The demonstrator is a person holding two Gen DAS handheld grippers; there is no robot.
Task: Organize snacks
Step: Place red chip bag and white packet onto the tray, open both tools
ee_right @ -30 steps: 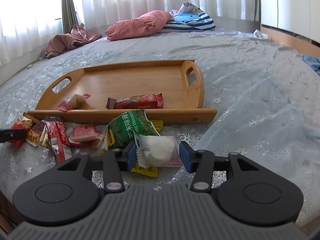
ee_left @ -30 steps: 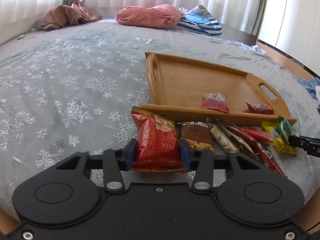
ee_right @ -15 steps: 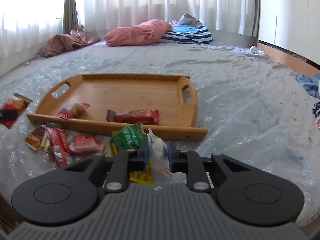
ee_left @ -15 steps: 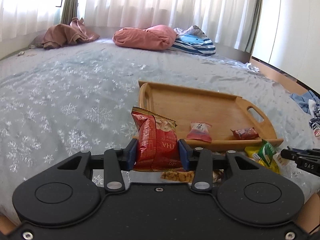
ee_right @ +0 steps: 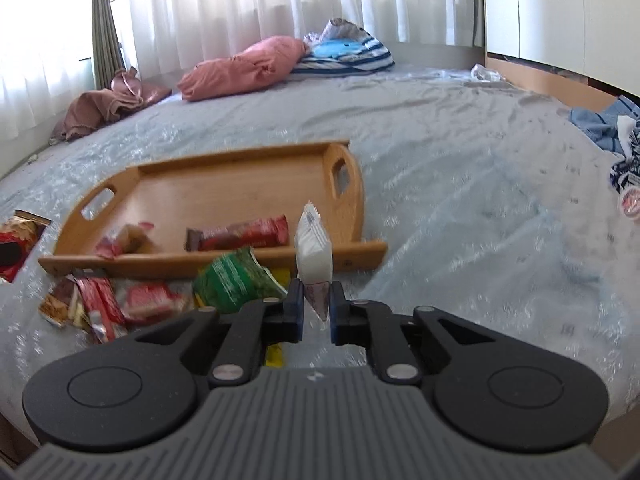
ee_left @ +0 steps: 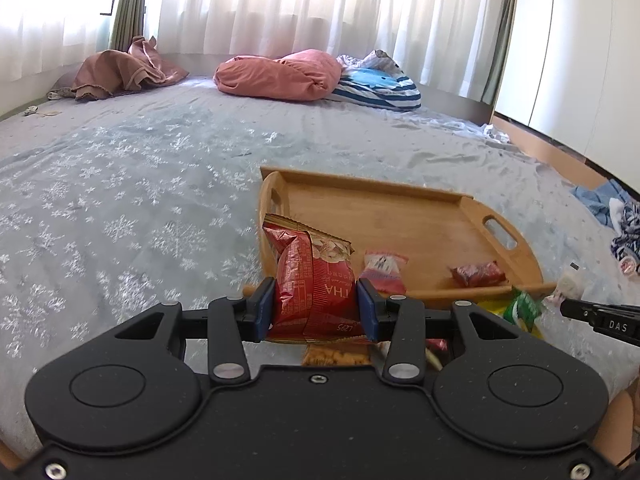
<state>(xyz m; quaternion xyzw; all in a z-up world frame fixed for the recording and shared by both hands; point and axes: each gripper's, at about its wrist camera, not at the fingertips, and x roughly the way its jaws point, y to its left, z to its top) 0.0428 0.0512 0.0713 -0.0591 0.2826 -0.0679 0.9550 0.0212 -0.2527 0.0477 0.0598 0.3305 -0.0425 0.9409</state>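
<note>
Gripping a red snack bag [ee_left: 312, 296] clear of the bedcover, the left gripper [ee_left: 316, 308] faced the wooden tray [ee_left: 400, 216]; the right gripper [ee_right: 316, 312] pinched a white packet [ee_right: 314, 248] upright, both presumably tray-bound.

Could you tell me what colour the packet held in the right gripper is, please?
White; the packet shows best in the right wrist view.
</note>
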